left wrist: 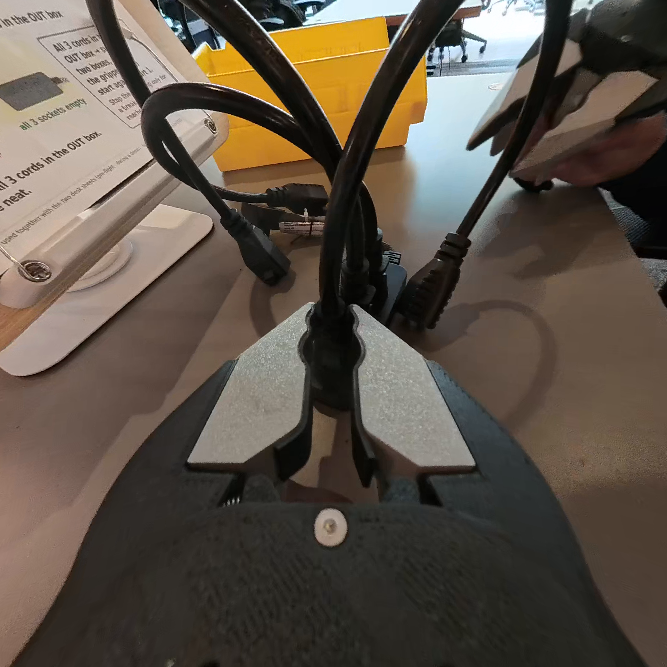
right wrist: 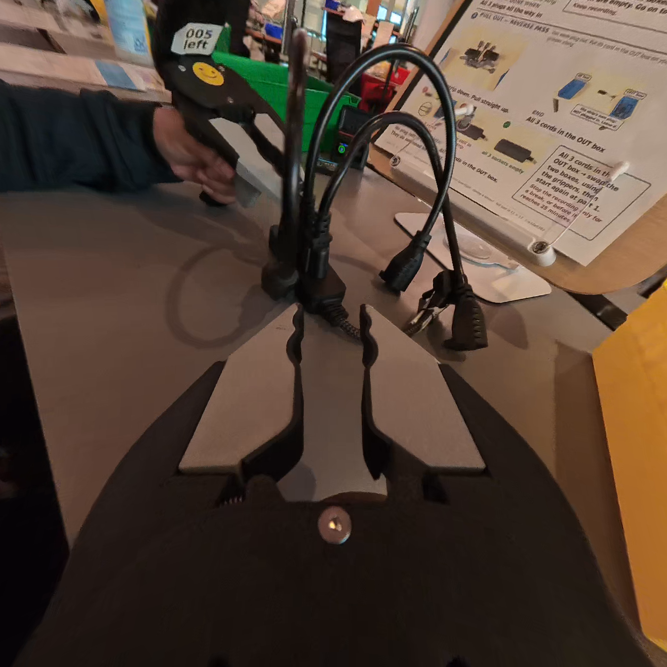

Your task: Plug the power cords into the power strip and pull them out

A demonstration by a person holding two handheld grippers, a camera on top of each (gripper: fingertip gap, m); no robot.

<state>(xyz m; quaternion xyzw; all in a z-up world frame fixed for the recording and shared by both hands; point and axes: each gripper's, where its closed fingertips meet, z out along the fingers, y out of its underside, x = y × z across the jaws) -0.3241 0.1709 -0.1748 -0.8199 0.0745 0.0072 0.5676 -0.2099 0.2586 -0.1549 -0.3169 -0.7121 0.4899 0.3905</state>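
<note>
On the grey-brown desk (left wrist: 541, 415), the left gripper (left wrist: 332, 317) clamps a black plug (left wrist: 330, 355) seated in the power strip (right wrist: 330, 285); the right gripper (right wrist: 330, 317) stands open and holds nothing; stiff moulded plug bodies probably give firmer purchase than the springy cords (left wrist: 361, 151).

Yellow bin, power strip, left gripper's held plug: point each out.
Yellow bin (left wrist: 317, 119), left wrist view, front wall.
Power strip (right wrist: 334, 283), right wrist view, near end.
Plug (left wrist: 330, 357), left wrist view, body between the jaws.
</note>
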